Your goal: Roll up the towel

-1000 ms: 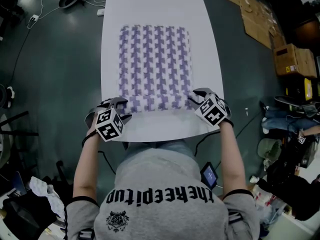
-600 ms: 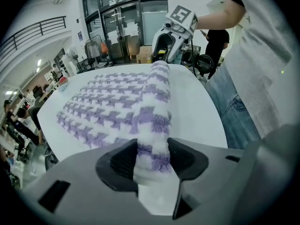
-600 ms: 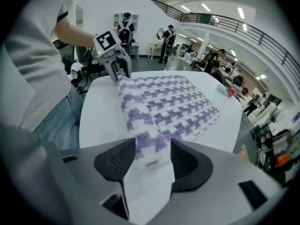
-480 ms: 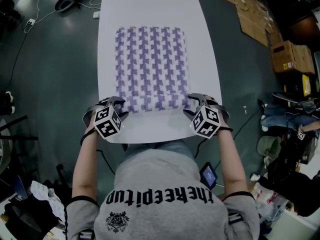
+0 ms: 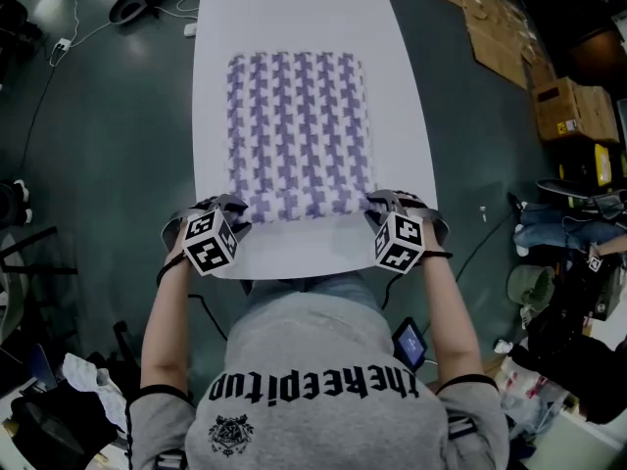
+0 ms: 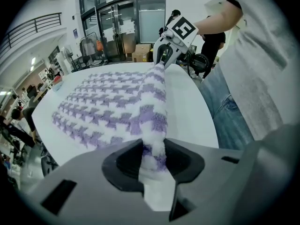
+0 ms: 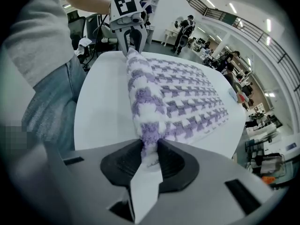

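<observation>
Here, both grippers pinch the near edge of the towel on the white table.
The table (image 5: 402, 116) fills the middle of the head view. The purple-and-white checked towel (image 5: 299, 135) lies spread on it, its near edge raised into a ridge across the lower centre of the frame. The left gripper (image 5: 231, 210) is clamped on the towel's lower-left corner and the right gripper (image 5: 384, 204) on its lower-right corner. Both pairs of jaws have just been closing, with cloth pressed between them.
</observation>
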`<action>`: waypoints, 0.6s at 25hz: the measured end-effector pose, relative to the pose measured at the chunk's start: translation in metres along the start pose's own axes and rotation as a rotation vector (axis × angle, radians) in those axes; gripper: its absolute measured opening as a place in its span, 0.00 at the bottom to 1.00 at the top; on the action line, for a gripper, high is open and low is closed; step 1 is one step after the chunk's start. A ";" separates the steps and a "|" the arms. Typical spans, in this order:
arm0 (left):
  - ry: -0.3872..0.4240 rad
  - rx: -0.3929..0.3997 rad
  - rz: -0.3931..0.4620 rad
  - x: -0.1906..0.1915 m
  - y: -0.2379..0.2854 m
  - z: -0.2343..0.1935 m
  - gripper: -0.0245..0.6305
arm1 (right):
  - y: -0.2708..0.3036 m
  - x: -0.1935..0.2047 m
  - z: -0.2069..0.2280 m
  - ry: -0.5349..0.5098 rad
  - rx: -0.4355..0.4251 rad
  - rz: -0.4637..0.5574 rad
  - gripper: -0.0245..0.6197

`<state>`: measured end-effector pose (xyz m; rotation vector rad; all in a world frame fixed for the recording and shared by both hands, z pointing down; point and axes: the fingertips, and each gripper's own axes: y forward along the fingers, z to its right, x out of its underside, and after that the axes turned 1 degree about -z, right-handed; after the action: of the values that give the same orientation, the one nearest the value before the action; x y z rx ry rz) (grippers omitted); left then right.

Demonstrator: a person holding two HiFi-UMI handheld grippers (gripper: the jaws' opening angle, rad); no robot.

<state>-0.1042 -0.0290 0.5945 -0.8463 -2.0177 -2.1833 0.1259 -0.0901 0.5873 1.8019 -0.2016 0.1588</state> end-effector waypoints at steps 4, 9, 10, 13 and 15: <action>0.015 0.066 -0.001 0.012 -0.005 0.013 0.23 | -0.003 -0.009 -0.015 0.030 -0.039 0.005 0.18; 0.029 0.173 -0.002 0.008 -0.014 0.039 0.22 | -0.019 -0.003 -0.040 0.075 -0.153 0.012 0.18; 0.030 0.186 -0.003 0.006 -0.014 0.047 0.22 | -0.022 0.002 -0.048 0.084 -0.176 0.014 0.18; 0.025 0.186 0.004 0.005 -0.012 0.057 0.22 | -0.023 0.006 -0.057 0.115 -0.199 0.023 0.18; 0.018 0.177 0.014 0.006 -0.012 0.051 0.23 | -0.021 0.002 -0.049 0.144 -0.191 0.033 0.18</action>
<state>-0.0966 0.0223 0.5859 -0.8131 -2.1500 -1.9612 0.1327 -0.0375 0.5792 1.5914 -0.1386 0.2826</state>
